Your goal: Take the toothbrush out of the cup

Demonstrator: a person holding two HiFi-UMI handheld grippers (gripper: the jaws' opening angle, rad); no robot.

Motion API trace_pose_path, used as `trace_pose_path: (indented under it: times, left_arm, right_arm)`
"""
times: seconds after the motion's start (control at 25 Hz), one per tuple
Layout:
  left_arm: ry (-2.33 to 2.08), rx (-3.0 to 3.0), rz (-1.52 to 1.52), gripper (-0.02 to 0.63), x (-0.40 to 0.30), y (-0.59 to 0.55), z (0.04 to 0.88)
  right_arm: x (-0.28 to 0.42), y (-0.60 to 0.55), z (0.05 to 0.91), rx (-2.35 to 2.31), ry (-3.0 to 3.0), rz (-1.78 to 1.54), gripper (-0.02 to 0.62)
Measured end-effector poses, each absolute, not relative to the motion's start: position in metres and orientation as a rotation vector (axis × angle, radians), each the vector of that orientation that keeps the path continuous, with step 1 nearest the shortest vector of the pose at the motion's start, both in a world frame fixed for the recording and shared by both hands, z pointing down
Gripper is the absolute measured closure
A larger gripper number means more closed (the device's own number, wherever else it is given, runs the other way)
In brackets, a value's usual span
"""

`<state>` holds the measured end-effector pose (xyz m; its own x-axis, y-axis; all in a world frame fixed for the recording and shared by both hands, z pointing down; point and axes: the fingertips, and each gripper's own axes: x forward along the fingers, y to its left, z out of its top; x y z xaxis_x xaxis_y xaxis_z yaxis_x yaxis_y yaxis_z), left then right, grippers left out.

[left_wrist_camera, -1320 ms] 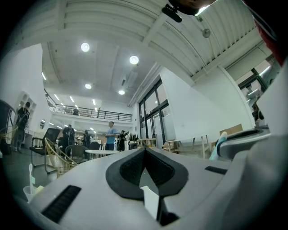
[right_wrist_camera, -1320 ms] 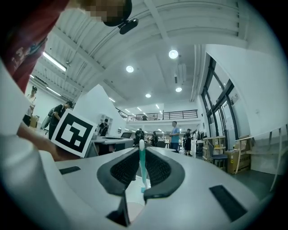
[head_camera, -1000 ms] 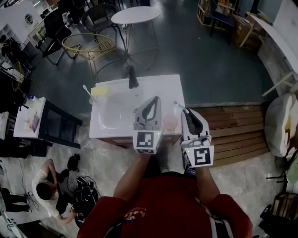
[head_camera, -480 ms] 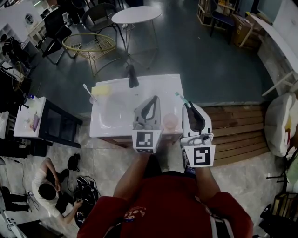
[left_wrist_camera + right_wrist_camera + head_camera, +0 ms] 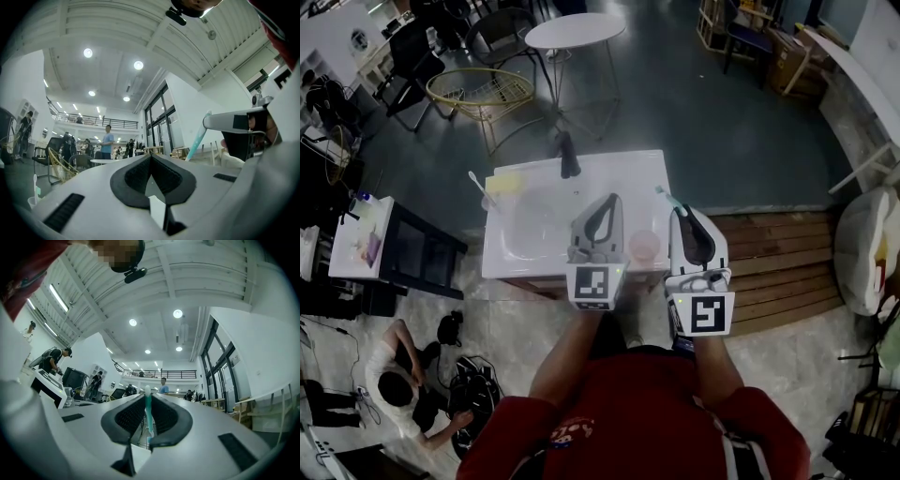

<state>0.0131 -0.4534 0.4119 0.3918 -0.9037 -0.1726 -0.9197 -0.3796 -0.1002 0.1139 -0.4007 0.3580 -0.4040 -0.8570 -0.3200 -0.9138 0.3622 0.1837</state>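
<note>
A pale pink cup (image 5: 643, 246) stands on the white sink counter (image 5: 619, 173) near its front right corner. My right gripper (image 5: 679, 212) hovers just right of the cup, shut on a teal and white toothbrush (image 5: 665, 196) whose head sticks out past the jaw tips. In the right gripper view the toothbrush (image 5: 148, 416) runs upright between the closed pads. My left gripper (image 5: 609, 199) hangs over the counter left of the cup, shut with nothing in it. In the left gripper view its jaws (image 5: 151, 155) meet, and the toothbrush (image 5: 197, 143) shows at the right.
A second cup with a white toothbrush (image 5: 481, 192) sits at the counter's back left by a yellow item. A black faucet (image 5: 568, 156) stands at the back. Wooden steps (image 5: 769, 262) lie to the right, a side table (image 5: 366, 234) to the left, and a person crouches at the lower left (image 5: 398, 380).
My right gripper has moved up and away from the cup with the toothbrush in it, then held nearly still. The left gripper has not moved.
</note>
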Motion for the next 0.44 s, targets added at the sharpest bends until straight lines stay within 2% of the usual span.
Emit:
trace_pose_path:
  times: [0.44]
  left_arm:
    - [1.630, -2.466, 0.143, 0.577, 0.0111, -0.4547, 0.4139]
  right_arm:
    - [0.1140, -0.4062, 0.3636, -1.635, 2.448, 0.494, 0.534]
